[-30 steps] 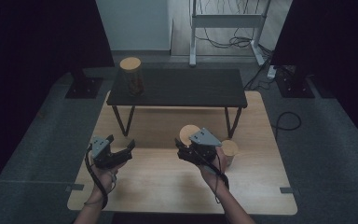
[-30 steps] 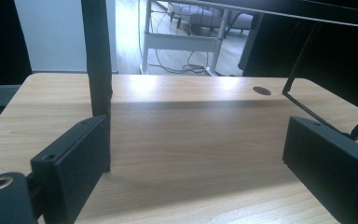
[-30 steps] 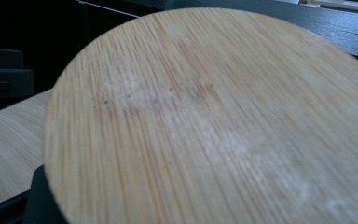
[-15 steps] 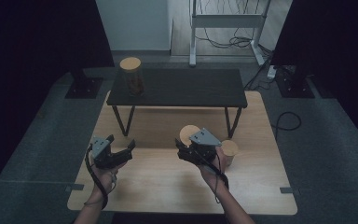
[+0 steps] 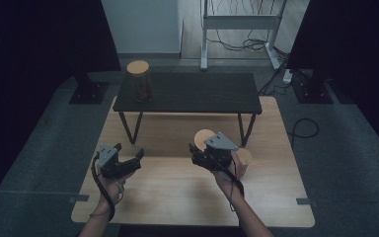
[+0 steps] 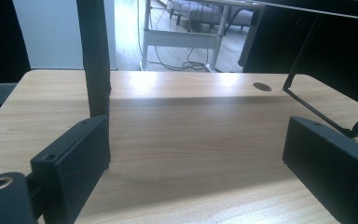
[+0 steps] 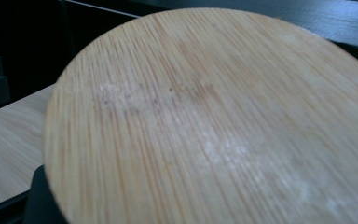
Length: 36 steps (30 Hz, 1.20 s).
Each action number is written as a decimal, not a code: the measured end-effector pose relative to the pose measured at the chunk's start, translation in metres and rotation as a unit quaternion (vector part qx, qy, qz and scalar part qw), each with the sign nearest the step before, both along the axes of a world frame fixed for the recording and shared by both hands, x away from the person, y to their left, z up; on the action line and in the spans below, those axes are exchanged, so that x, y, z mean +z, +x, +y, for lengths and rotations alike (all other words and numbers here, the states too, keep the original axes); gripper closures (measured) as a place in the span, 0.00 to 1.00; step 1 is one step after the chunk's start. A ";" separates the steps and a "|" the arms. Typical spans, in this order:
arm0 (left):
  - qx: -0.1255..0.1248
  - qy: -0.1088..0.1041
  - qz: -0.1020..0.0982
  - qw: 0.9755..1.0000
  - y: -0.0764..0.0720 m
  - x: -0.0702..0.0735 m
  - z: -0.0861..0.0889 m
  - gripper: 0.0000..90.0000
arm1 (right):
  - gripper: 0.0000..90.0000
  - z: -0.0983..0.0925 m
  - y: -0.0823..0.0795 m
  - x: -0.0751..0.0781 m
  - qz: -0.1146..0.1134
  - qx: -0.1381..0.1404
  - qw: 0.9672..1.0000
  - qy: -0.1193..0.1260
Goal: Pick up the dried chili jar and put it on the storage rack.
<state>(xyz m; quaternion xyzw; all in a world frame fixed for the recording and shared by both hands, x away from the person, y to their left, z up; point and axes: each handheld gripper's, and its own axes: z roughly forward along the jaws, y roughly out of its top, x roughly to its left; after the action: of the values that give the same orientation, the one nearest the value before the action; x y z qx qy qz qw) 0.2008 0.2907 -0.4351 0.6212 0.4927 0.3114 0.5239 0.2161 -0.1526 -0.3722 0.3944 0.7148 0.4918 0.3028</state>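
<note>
My right gripper is shut on the edge of a round bamboo lid, held tilted above the middle of the light wooden table. Seen close in the right gripper view, the lid hides most of the jaws. A tan round container stands just right of that hand. A jar with a matching bamboo lid stands at the left end of the black shelf. My left gripper hovers over the table's left part, open, with bare tabletop between its jaws.
The black shelf stands on thin metal legs across the table's far half. One leg rises just ahead of my left gripper. Grey floor surrounds the table; a white frame with cables is beyond.
</note>
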 end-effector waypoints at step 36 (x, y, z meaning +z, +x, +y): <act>0.003 -0.010 -0.004 1.000 -0.001 0.002 0.004 0.08 | 0.28 0.011 0.009 0.029 -0.025 0.000 1.000 -0.013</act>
<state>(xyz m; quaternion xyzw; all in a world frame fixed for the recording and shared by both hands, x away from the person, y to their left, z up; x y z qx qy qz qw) 0.1995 0.2950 -0.4328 0.6129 0.4953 0.3105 0.5316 0.2248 -0.1416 -0.3436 0.3780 0.7133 0.4924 0.3253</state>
